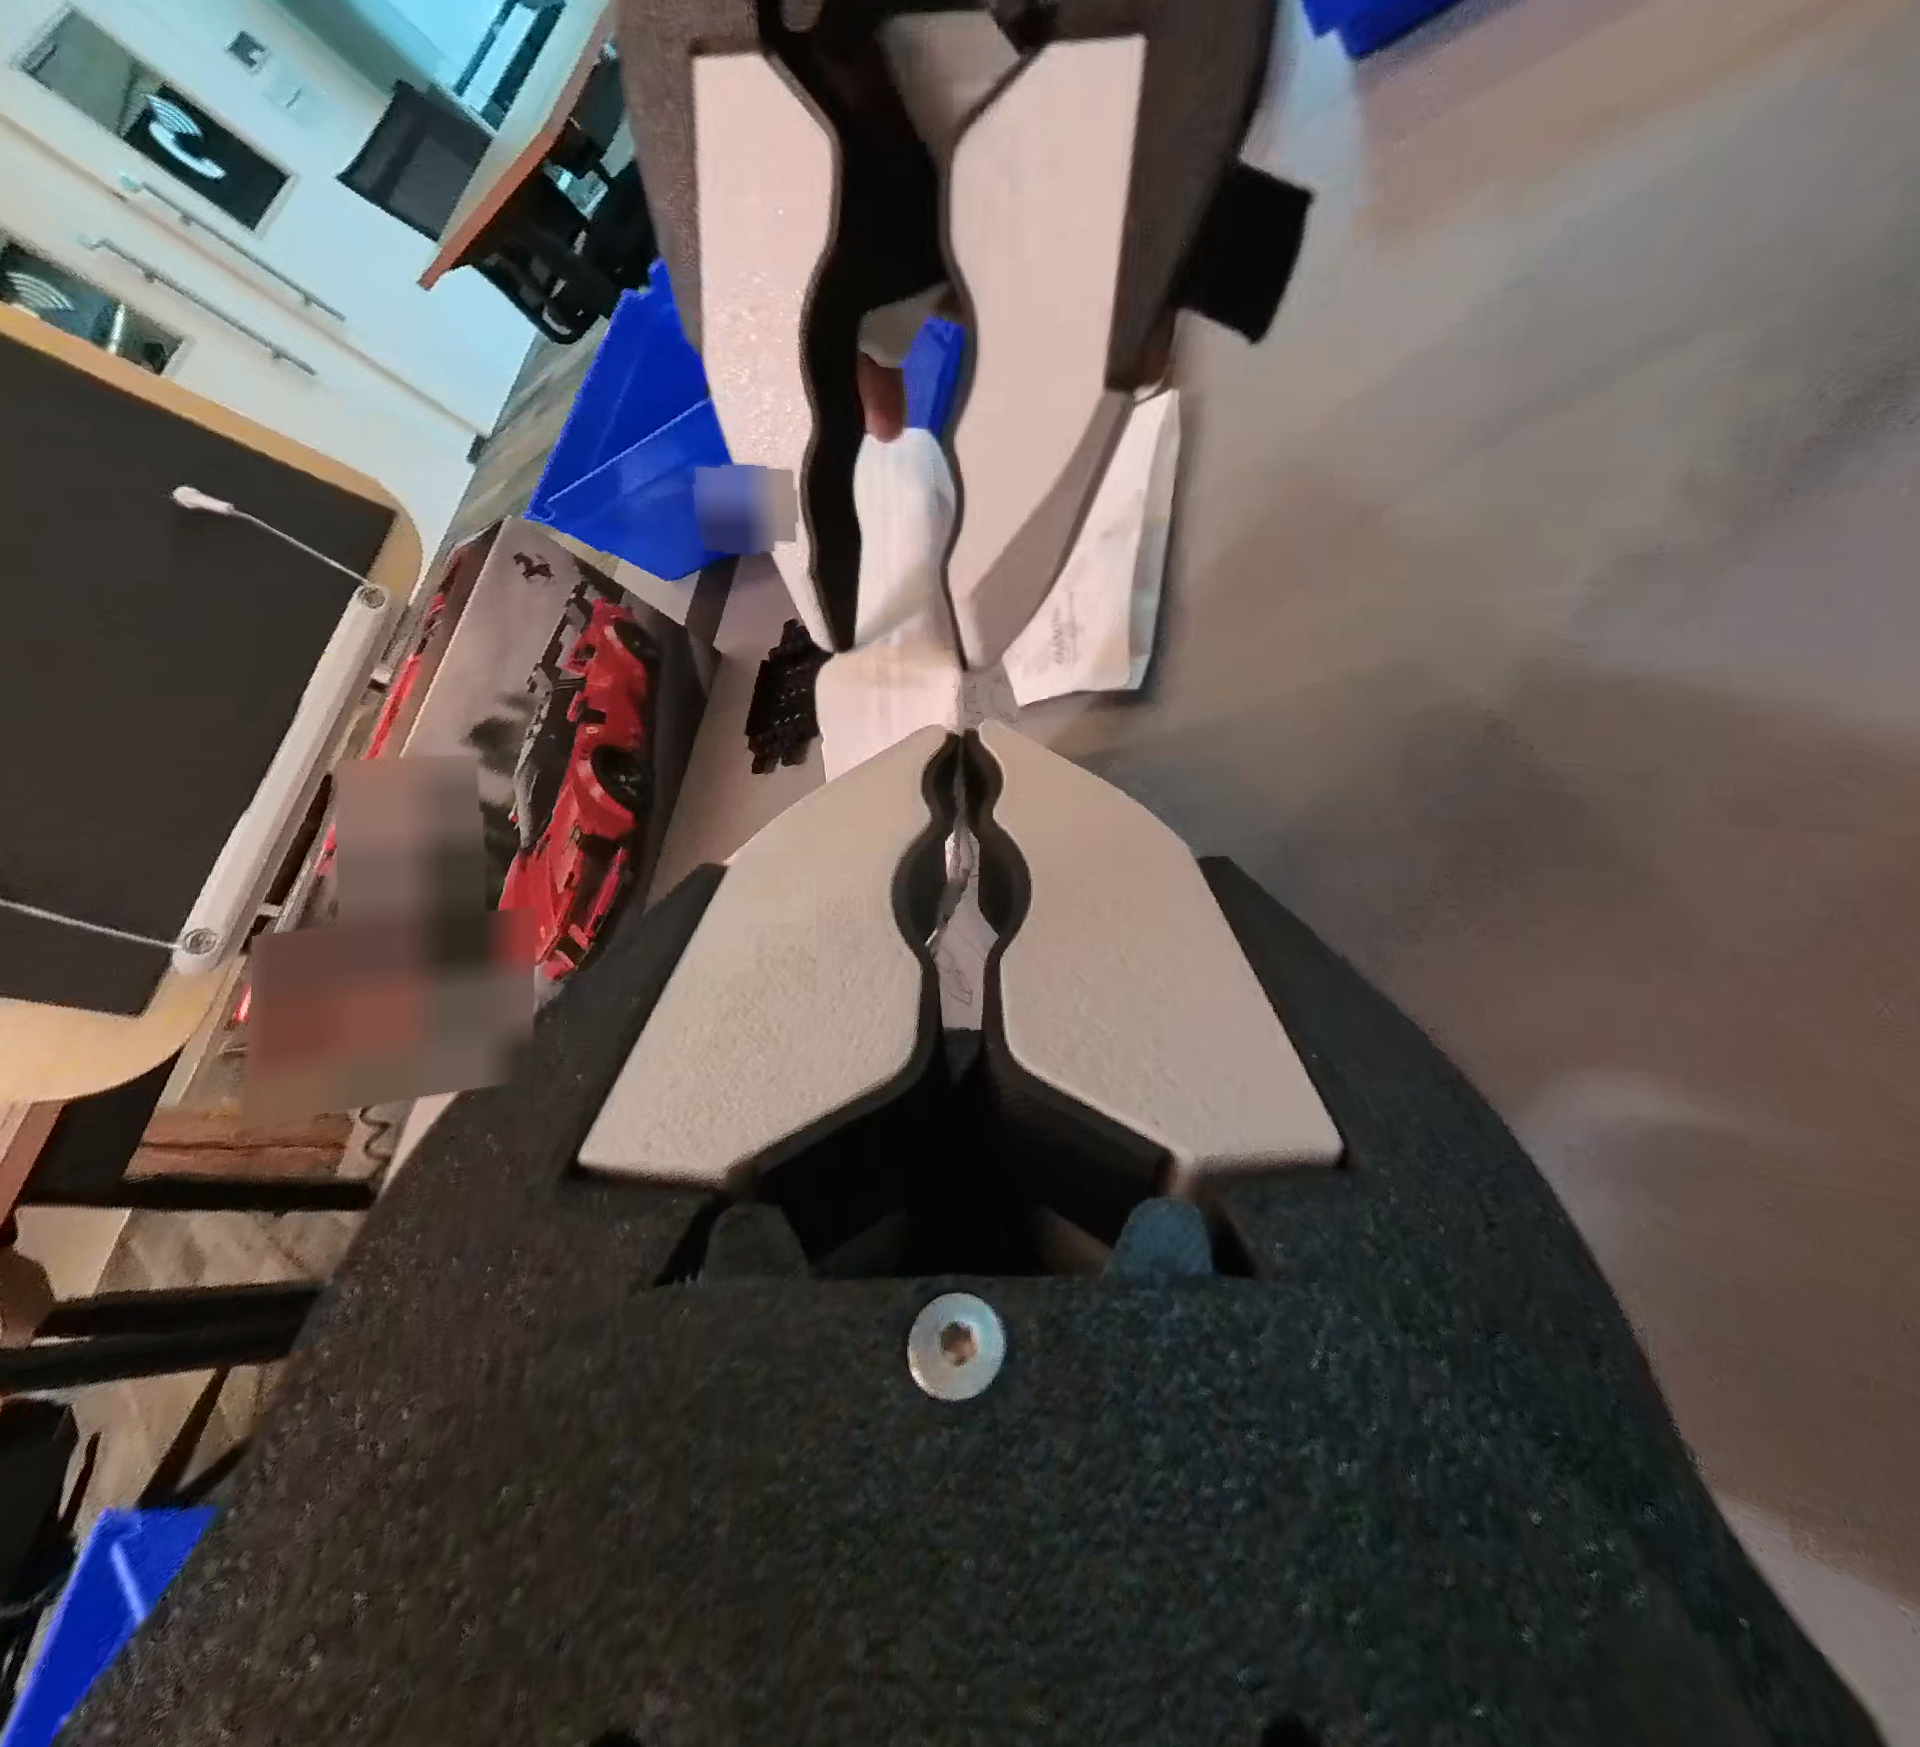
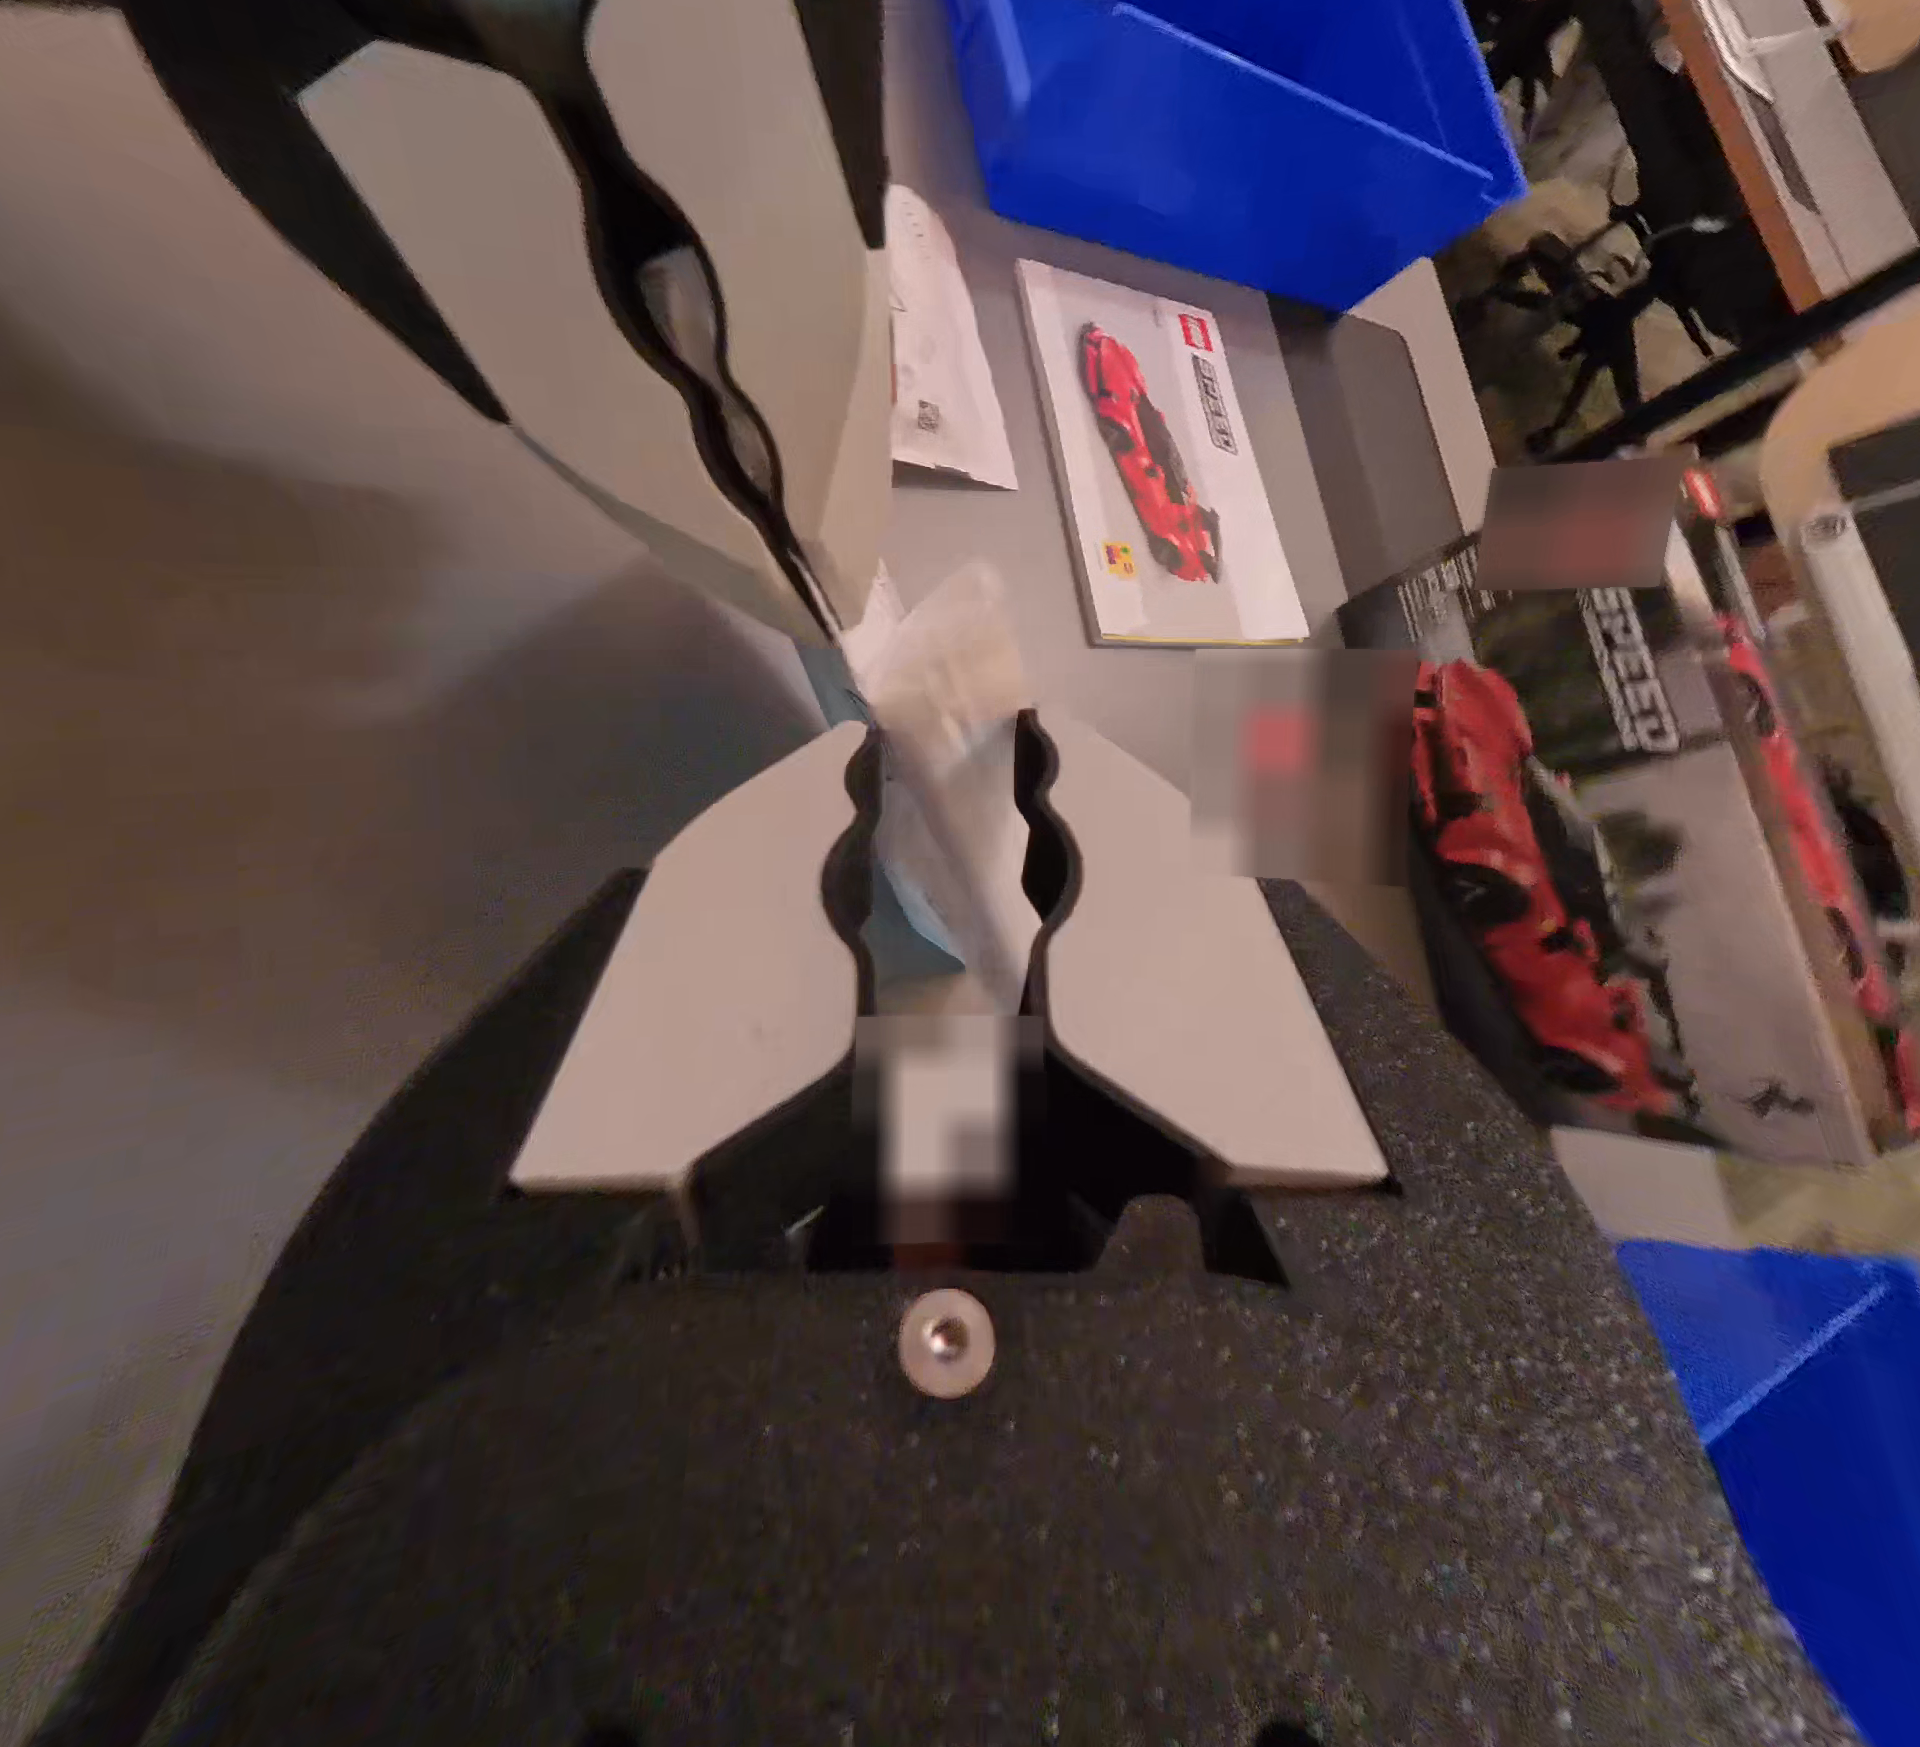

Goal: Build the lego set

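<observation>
My left gripper (image 1: 961,739) is shut on the edge of a thin white, crinkled bag (image 1: 883,689), which runs between its pads. It also shows in the right wrist view (image 2: 821,627) at the upper left, pinched on the same bag (image 2: 935,658). My right gripper (image 2: 948,729) stands open, tip to tip with the left one. The bag passes loosely between its fingers, with a gap to the right pad (image 2: 1039,762). In the left wrist view the right gripper (image 1: 899,648) comes in from the top, fingers apart around the bag. Both hover over the grey table (image 1: 1558,554).
A blue bin (image 2: 1226,66) stands at the back. A booklet with a red car (image 2: 1164,461) and a white sheet (image 2: 935,378) lie on the table. A boxed red car set (image 2: 1621,866) is at the right. A small black brick assembly (image 1: 779,700) lies near the box. The grippers are tip to tip, or close to it.
</observation>
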